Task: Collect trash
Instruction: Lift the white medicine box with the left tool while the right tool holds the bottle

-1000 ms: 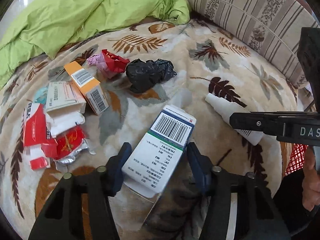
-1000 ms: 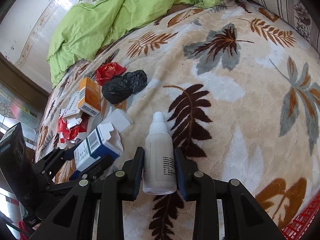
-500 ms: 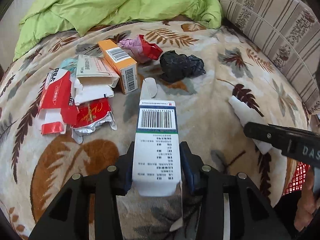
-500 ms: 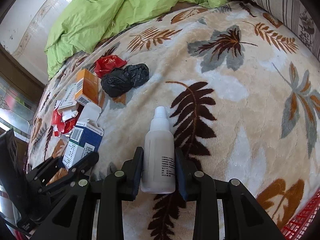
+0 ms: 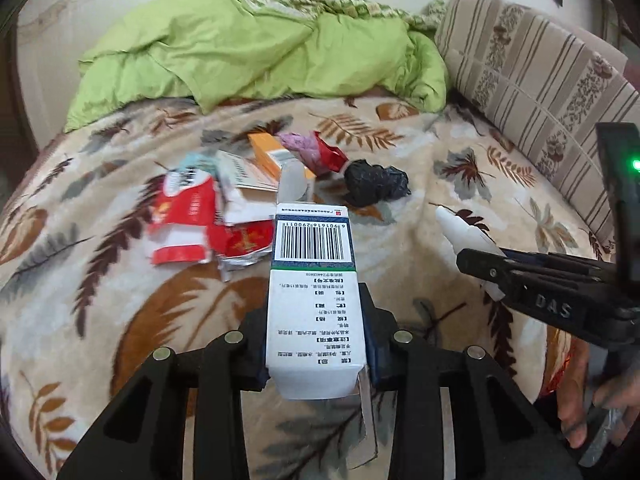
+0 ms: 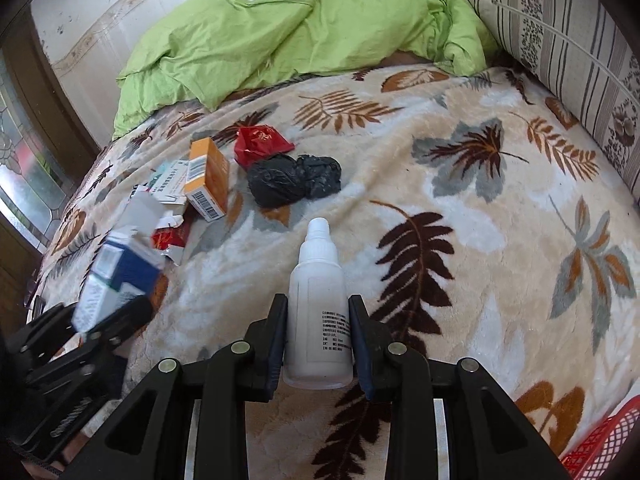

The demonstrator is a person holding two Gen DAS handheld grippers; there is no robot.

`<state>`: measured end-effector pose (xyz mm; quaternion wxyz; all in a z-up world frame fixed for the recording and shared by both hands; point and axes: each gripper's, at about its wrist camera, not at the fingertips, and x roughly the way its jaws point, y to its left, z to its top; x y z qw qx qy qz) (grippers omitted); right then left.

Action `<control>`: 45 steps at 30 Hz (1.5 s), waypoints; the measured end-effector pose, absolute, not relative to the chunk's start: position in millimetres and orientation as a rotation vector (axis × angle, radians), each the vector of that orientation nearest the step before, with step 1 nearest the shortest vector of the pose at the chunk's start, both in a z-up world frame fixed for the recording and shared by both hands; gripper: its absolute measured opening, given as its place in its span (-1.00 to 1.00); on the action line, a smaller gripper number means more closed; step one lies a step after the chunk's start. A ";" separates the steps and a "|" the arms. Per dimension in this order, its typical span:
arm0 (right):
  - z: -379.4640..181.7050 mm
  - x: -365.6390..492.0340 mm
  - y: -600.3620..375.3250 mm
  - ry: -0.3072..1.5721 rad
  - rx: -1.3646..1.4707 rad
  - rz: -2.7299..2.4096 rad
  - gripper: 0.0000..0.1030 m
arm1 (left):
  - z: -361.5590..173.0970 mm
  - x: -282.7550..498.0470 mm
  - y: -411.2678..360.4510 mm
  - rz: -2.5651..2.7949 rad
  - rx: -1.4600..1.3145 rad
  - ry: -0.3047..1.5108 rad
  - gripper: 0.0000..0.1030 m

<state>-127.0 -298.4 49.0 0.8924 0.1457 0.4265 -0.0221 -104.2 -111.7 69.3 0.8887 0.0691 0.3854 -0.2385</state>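
Observation:
A white-and-blue medicine box with a barcode sits between the fingers of my left gripper, lifted off the leaf-pattern blanket. The jaws are still closing, and the pads press its sides. My right gripper is shut on a white dropper bottle, nozzle pointing away. In the left wrist view that bottle and the right gripper are at the right. The right wrist view has the left gripper and its box blurred at the left.
More trash lies on the blanket: a black bag, an orange box, a red wrapper and torn red-and-white packs. A green quilt and a striped pillow lie behind. A red basket shows bottom right.
The left gripper closed on the medicine box, straightened it and lifted it off the blanket. The right gripper rose a little with the bottle and rolled; its grip is unchanged.

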 end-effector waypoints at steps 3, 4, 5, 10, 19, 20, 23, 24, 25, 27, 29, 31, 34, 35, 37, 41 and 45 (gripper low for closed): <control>56.9 -128.8 -287.5 0.849 0.271 -0.010 -0.38 | 72.5 -115.7 -93.4 -0.434 0.120 0.772 -0.35; 59.2 -129.4 -282.7 0.837 0.256 -0.007 -0.38 | 72.0 -116.7 -89.5 -0.418 0.111 0.765 -0.35; 61.3 -129.6 -278.5 0.827 0.244 -0.003 -0.38 | 70.9 -116.9 -85.1 -0.393 0.102 0.754 -0.35; 69.3 -129.6 -255.6 0.782 0.180 0.011 -0.38 | 67.8 -111.1 -75.8 -0.328 0.128 0.719 -0.35; 64.5 -125.0 -260.2 0.809 0.194 -0.006 -0.38 | 62.7 -100.1 -75.8 -0.343 0.099 0.730 -0.35; 64.3 -124.8 -261.0 0.810 0.196 -0.008 -0.38 | 62.8 -99.9 -75.1 -0.336 0.098 0.725 -0.35; 64.2 -125.2 -262.4 0.808 0.205 -0.013 -0.38 | 64.2 -98.9 -73.1 -0.322 0.099 0.713 -0.35; 64.3 -125.0 -262.0 0.808 0.204 -0.013 -0.38 | 64.6 -98.9 -72.6 -0.316 0.101 0.709 -0.35; 64.3 -124.8 -261.2 0.808 0.201 -0.012 -0.38 | 65.0 -98.9 -72.5 -0.314 0.105 0.704 -0.35; 64.9 -124.9 -259.9 0.806 0.195 -0.009 -0.38 | 65.4 -99.0 -72.3 -0.313 0.112 0.699 -0.35; 66.0 -125.5 -259.4 0.800 0.190 -0.004 -0.38 | 65.7 -99.5 -72.6 -0.309 0.121 0.693 -0.35; 66.2 -125.7 -259.0 0.799 0.187 -0.002 -0.38 | 66.3 -100.1 -73.7 -0.306 0.129 0.687 -0.35; 66.7 -126.0 -258.8 0.797 0.192 -0.005 -0.38 | 66.0 -100.8 -74.6 -0.306 0.130 0.687 -0.35; 66.7 -126.5 -259.4 0.796 0.195 -0.006 -0.38 | 66.1 -100.9 -74.9 -0.304 0.132 0.687 -0.35; 66.7 -127.6 -262.5 0.793 0.203 -0.009 -0.38 | 66.1 -100.8 -74.9 -0.305 0.132 0.686 -0.35; 66.7 -129.9 -268.2 0.790 0.215 -0.011 -0.38 | 65.9 -101.0 -75.4 -0.305 0.136 0.686 -0.35; 66.8 -130.8 -269.7 0.788 0.215 -0.012 -0.38 | 66.3 -101.6 -75.7 -0.302 0.137 0.683 -0.35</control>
